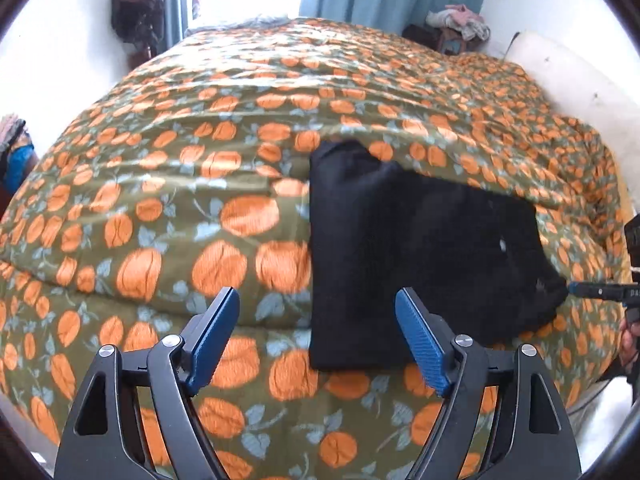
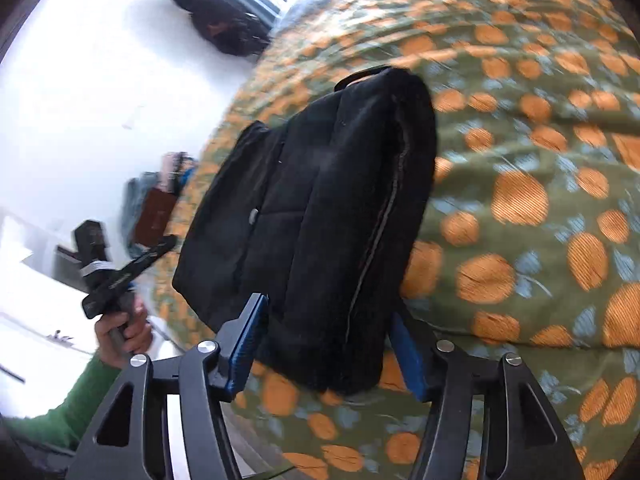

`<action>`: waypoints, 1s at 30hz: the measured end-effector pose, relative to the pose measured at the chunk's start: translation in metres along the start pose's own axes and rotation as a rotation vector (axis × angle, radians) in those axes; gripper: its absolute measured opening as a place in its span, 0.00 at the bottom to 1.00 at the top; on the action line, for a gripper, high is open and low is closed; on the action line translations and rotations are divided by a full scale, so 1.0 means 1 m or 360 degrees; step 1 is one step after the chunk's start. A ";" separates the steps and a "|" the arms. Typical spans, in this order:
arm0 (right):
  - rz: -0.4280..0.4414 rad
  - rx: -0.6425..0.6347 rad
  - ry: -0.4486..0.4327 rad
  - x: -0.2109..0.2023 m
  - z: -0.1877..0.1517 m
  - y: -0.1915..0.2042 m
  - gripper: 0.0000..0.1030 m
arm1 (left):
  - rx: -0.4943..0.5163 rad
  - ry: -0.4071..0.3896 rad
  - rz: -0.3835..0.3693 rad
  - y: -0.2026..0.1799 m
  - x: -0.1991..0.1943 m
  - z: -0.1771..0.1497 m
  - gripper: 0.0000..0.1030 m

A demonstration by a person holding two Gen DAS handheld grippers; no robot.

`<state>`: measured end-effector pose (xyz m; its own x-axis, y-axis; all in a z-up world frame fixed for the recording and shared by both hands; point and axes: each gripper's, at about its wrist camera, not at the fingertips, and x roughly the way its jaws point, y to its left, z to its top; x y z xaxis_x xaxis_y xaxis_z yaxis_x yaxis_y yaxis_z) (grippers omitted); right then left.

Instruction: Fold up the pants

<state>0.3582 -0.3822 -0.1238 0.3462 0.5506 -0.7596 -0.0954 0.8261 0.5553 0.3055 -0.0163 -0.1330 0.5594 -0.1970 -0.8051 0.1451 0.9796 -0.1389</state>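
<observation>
the left gripper (image 1: pixel 316 336) has its jaws wide apart with nothing between them, and it hangs over the bed just beside the near left corner of the pants (image 1: pixel 420 264). the right gripper (image 2: pixel 326 348) has the near end of the pants (image 2: pixel 316 216) sitting between its two blue pads (image 2: pixel 246 350), but whether the pads press on the cloth or stand a little off it cannot be told, because the picture is blurred there. the pants are black and already folded into a thick, flat bundle that lies on the bedspread (image 1: pixel 160 208) with orange fruit on it. they look soft and floppy and not heavy, so they would likely sag and slide open if picked up by one layer only - a good place to hold is a folded edge or corner, with all the layers pinched together. the left wrist view shows the whole bundle lying flat, and the tip of the right gripper (image 1: pixel 592 291) touching its right corner. the right wrist view shows things the other does not - a long seam (image 2: pixel 384 216) down the cloth, the stacked layers at the side, and the person's hand (image 2: pixel 124 330) in a green sleeve (image 2: pixel 68 408) holding the left gripper (image 2: pixel 132 268).
</observation>
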 end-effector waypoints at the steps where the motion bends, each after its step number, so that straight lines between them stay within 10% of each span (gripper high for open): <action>1: -0.0120 0.0014 0.0010 0.000 -0.009 -0.009 0.59 | 0.0007 0.0006 0.0006 0.000 -0.006 -0.016 0.79; 3: -0.0246 0.0030 -0.0038 -0.014 -0.032 -0.017 0.61 | 0.0062 0.0024 0.0095 -0.007 -0.016 -0.043 0.83; 6: -0.0379 0.0051 -0.0173 -0.045 -0.068 -0.010 1.00 | 0.0164 0.0019 0.0270 -0.029 -0.035 -0.071 0.87; 17: -0.0804 -0.0242 -0.0514 -0.067 -0.141 0.090 1.00 | 0.0189 -0.0179 0.0364 -0.091 -0.095 -0.059 0.94; 30: -0.0939 -0.0384 -0.0533 -0.062 -0.156 0.130 1.00 | 0.0107 -0.0013 0.0364 -0.102 -0.100 -0.066 0.93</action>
<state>0.1787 -0.2903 -0.0575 0.6674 -0.0302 -0.7441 0.0057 0.9994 -0.0355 0.1813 -0.0937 -0.0766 0.5906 0.0289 -0.8064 0.0676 0.9941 0.0852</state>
